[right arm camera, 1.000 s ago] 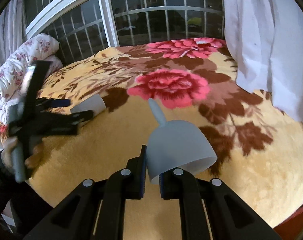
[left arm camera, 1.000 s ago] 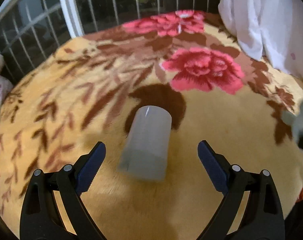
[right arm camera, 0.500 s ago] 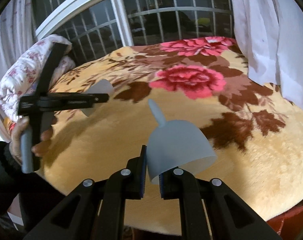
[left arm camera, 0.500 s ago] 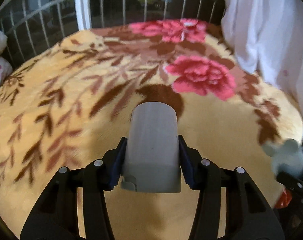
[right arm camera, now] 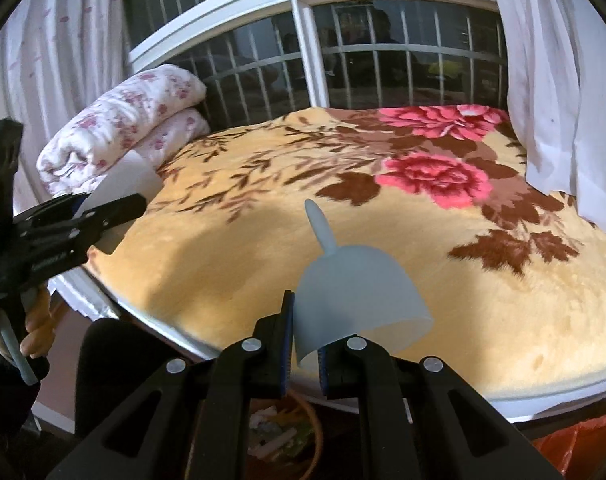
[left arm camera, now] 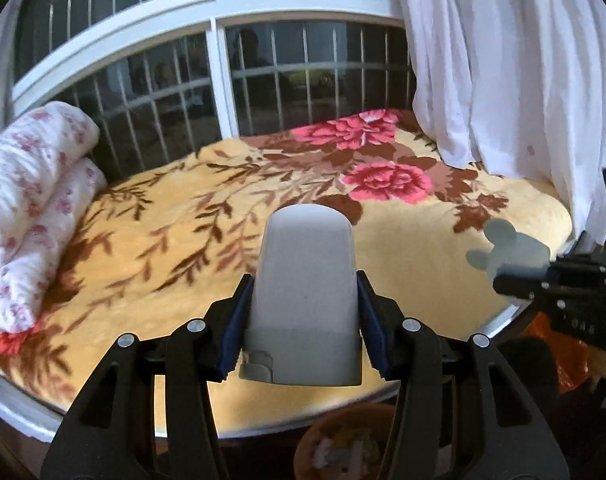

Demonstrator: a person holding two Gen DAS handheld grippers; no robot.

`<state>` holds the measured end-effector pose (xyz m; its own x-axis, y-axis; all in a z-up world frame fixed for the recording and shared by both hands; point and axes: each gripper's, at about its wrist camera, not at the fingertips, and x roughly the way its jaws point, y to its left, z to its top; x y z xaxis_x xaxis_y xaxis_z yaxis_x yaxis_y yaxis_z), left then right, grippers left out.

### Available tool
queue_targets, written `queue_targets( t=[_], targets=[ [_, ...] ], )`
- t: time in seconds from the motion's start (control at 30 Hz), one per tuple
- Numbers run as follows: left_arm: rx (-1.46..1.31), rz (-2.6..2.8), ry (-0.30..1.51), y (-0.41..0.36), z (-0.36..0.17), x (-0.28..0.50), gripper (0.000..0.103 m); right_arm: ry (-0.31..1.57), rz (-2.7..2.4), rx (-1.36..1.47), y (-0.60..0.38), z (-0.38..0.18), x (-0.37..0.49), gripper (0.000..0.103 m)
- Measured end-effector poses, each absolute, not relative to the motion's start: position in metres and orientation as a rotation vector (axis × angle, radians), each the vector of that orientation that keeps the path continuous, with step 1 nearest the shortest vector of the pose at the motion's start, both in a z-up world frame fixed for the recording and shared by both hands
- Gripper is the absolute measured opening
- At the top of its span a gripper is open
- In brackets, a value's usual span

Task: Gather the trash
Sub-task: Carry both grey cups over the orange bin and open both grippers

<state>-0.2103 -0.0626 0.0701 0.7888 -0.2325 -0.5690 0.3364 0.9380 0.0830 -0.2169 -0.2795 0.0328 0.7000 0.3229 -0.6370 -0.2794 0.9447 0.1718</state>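
Note:
My left gripper (left arm camera: 303, 328) is shut on a white plastic cup (left arm camera: 307, 300), held bottom-forward above the front edge of the bed. It also shows at the left of the right wrist view (right arm camera: 103, 212), with the cup (right arm camera: 129, 178) in it. My right gripper (right arm camera: 305, 348) is shut on the rim of a pale blue funnel-shaped plastic piece (right arm camera: 351, 284), spout pointing away. That piece shows at the right of the left wrist view (left arm camera: 511, 248). A basket holding trash (right arm camera: 287, 436) sits on the floor below both grippers, also seen in the left wrist view (left arm camera: 343, 444).
A bed with a yellow floral blanket (left arm camera: 223, 240) fills the middle. A folded floral quilt (left arm camera: 27, 208) lies at its left end. A barred window (left arm camera: 243, 88) is behind, a white curtain (left arm camera: 503, 60) at the right. An orange bag (right arm camera: 575, 444) lies on the floor, right.
My left gripper closed on the white cup and lifted it off the blanket. Both grippers pulled back from the bed, over its front edge; the basket came into view below.

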Motion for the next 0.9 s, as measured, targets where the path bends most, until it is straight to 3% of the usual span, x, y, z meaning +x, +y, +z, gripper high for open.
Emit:
queue_targets(
  t=[0.23,0.6,0.9],
  targets=[
    [0.148,-0.388,0.639,-0.045,0.045,-0.267,0.049,0.730,0.388,0.051,-0.259,0.029,-0.268,0.010],
    [0.275,-0.419,1.160,-0.050,-0.141,-0.249,0.049,1.145,0.512,-0.058,-0.208,-0.122,-0.271,0.010],
    [0.260,-0.396,1.291,-0.046,-0.177,-0.232,0.051,1.292,0.534,-0.083,-0.192,-0.177,-0.251,0.012]
  ],
)
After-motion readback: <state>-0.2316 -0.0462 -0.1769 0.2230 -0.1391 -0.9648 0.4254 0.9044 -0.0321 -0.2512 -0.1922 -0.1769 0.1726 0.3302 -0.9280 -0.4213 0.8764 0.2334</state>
